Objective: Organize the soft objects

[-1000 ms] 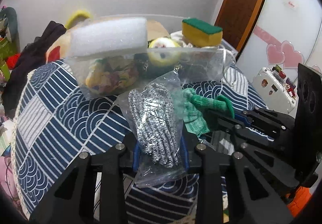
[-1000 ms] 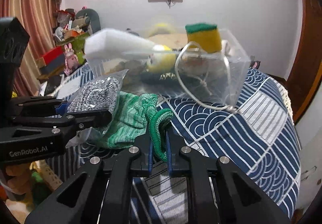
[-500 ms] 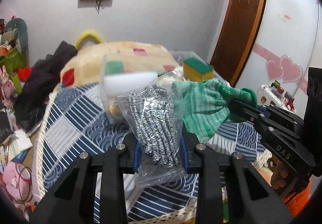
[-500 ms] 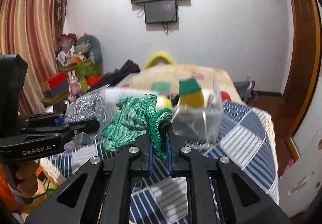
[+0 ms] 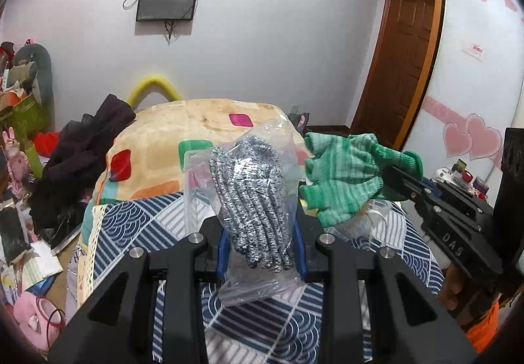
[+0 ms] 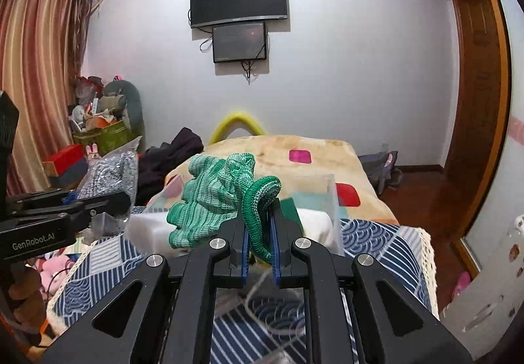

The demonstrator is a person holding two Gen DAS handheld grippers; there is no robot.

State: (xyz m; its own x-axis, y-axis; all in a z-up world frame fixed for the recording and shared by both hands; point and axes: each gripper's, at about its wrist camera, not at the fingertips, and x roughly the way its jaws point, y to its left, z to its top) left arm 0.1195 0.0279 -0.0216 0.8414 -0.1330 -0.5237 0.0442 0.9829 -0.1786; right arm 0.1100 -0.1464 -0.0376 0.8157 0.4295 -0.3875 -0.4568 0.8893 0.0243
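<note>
My left gripper (image 5: 260, 244) is shut on a clear plastic bag of grey knit gloves (image 5: 253, 200), held up above the table. My right gripper (image 6: 259, 249) is shut on the cuff of a green striped glove (image 6: 213, 200), also lifted. The green glove shows in the left wrist view (image 5: 347, 180) to the right of the bagged gloves; the bagged gloves show in the right wrist view (image 6: 109, 174) at the left. A clear plastic bin (image 6: 330, 200) with a white foam block (image 6: 147, 229) and a green-topped sponge (image 6: 290, 211) sits low behind the green glove, mostly hidden.
The table wears a blue and white patterned cloth (image 5: 137, 223). Behind it lies a bed with a beige patchwork blanket (image 5: 196, 125) and dark clothes (image 5: 82, 154). Cluttered toys and boxes (image 6: 95, 121) stand at the left; a wooden door (image 5: 402, 63) is at the right.
Both grippers have risen well above the table with their gloves. The bin has dropped low in both views and the room wall and screens have come into sight.
</note>
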